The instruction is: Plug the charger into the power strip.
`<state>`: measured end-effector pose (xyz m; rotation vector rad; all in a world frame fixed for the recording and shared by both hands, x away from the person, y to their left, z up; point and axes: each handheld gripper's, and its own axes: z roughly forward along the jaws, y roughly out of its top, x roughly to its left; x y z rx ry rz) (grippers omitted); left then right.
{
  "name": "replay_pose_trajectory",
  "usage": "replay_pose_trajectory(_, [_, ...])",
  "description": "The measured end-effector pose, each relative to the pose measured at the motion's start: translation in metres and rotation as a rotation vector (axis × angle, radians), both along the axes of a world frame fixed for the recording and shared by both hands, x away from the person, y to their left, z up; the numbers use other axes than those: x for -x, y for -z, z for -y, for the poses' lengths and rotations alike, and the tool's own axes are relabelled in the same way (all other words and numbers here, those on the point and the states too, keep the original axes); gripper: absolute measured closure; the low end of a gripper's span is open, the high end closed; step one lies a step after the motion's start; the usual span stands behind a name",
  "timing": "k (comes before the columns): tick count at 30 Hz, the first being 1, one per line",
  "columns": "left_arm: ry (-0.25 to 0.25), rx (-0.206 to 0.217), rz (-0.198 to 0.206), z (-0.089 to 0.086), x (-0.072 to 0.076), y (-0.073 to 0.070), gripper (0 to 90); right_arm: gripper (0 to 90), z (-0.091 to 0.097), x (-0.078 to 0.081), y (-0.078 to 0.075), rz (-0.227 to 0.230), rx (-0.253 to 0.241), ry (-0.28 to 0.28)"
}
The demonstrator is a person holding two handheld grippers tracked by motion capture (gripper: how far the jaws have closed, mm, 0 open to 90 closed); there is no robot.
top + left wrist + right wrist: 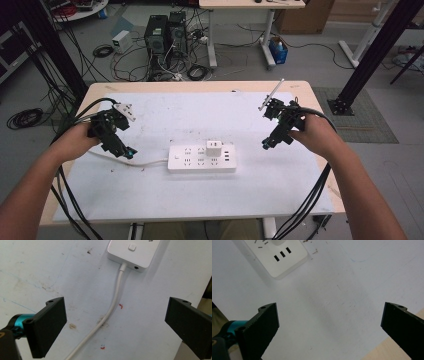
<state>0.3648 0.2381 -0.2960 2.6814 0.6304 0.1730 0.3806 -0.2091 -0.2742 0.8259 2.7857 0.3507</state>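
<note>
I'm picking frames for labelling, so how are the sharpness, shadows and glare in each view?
High view: even light, power strip sharp, edges slightly bowed. Left gripper view: cord crisp, faint shadow beside it, near fingers a little soft. Right gripper view: broad soft shadow on the white mat, no glare, the strip's corner bright.

My high camera sits above the near edge of the table, looking forward and down, so I get the whole white mat and the floor beyond. The left gripper carries a camera close over the mat, looking along its jaws toward the switch end of the power strip and its white cord. The right gripper carries another, equally close, facing the strip's other end from the right. All three share the power strip; the two riding views probably overlap nowhere else.
</note>
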Motion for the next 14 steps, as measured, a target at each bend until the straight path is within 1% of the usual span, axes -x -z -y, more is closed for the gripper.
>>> replay_pose_trajectory(1, [0.004, -0.008, -0.004, 0.000, -0.001, 0.000, 3.8, 0.9, 0.000, 0.000, 0.001, -0.003, -0.001, 0.003])
replay_pose_trajectory(2, [0.005, -0.009, -0.007, 0.001, -0.001, 0.000, 3.8, 0.9, 0.001, 0.000, 0.002, -0.005, -0.002, -0.003])
replay_pose_trajectory(5, [0.010, -0.010, -0.008, 0.003, -0.002, 0.001, 3.8, 0.9, 0.003, 0.000, 0.006, -0.017, -0.005, 0.007])
replay_pose_trajectory(6, [0.016, -0.021, -0.009, 0.004, -0.003, 0.001, 3.8, 0.9, 0.004, 0.000, 0.008, -0.021, -0.002, 0.010])
replay_pose_trajectory(7, [0.011, -0.016, -0.009, 0.004, -0.003, 0.002, 3.8, 0.9, 0.004, 0.000, 0.009, -0.022, 0.001, 0.010])
replay_pose_trajectory(10, [0.010, -0.015, -0.014, 0.005, -0.003, 0.003, 3.8, 1.0, 0.007, 0.000, 0.012, -0.025, 0.003, 0.014])
replay_pose_trajectory(14, [0.006, -0.015, -0.010, 0.005, -0.003, 0.003, 3.8, 0.9, 0.008, 0.000, 0.013, -0.023, -0.002, 0.016])
